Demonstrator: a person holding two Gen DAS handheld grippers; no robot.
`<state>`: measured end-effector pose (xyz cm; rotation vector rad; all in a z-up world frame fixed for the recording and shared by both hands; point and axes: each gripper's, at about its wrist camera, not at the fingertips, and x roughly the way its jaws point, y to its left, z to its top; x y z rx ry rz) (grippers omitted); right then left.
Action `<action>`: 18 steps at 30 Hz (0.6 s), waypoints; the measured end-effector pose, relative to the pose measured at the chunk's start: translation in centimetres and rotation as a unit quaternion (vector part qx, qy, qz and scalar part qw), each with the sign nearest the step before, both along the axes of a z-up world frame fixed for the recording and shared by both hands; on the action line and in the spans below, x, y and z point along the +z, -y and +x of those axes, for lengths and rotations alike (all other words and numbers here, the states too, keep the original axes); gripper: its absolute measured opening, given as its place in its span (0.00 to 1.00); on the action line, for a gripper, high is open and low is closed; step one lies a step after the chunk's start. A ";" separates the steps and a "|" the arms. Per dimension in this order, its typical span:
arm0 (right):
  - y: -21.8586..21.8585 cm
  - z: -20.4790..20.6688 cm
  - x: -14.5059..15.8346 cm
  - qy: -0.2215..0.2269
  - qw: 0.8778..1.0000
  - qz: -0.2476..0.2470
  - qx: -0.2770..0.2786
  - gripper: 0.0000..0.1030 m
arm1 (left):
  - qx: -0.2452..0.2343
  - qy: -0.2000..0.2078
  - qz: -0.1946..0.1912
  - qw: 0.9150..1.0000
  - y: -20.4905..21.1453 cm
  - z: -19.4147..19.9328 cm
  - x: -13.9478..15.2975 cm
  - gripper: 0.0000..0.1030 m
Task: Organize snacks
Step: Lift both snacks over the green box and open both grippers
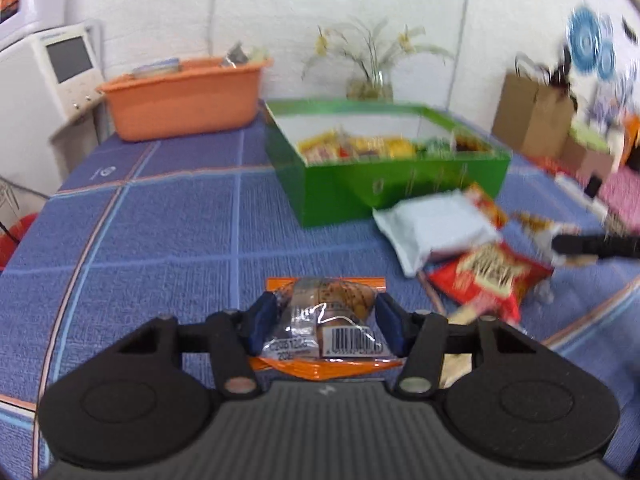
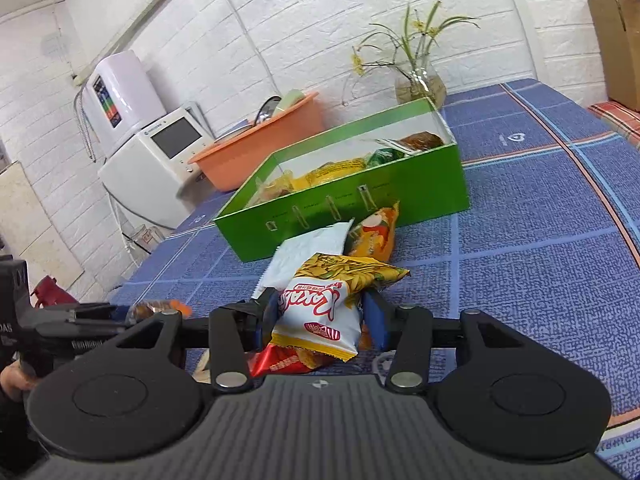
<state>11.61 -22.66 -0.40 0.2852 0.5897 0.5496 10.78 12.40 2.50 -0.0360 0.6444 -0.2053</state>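
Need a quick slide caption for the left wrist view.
Left tool shut on an orange-edged snack packet, facing the open green box of snacks.

Clear snack packet (image 1: pixel 326 322) barcode, printed digits partly legible

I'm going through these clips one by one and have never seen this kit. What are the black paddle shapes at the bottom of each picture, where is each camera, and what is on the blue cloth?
The black shapes are hand-held grippers, one in each of a person's hands, not a robot. Each picture comes from a fisheye camera on one gripper, looking forward along its jaws.

Left wrist view: the left gripper has its jaws closed on a clear, orange-edged snack packet.

Right wrist view: the right gripper has a white and yellow snack bag between its jaws; whether the pads press on it is unclear.

On the blue checked tablecloth stand an open green box partly filled with snacks, an orange plastic tub and a glass vase of flowers. Loose packets lie before the box, among them a white pouch and a red bag.
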 end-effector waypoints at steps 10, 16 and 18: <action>-2.6 4.8 4.3 0.058 0.996 0.051 0.042 0.77 | 0.013 0.095 -0.035 0.995 2.7 5.4 5.4 0.55; -2.2 10.0 5.2 0.090 0.994 0.051 -0.045 0.77 | 0.018 0.124 -0.008 0.992 6.4 11.3 6.3 0.55; -2.4 11.0 4.3 0.089 0.993 0.040 -0.063 0.77 | 0.032 0.126 0.011 0.991 7.6 13.0 5.9 0.55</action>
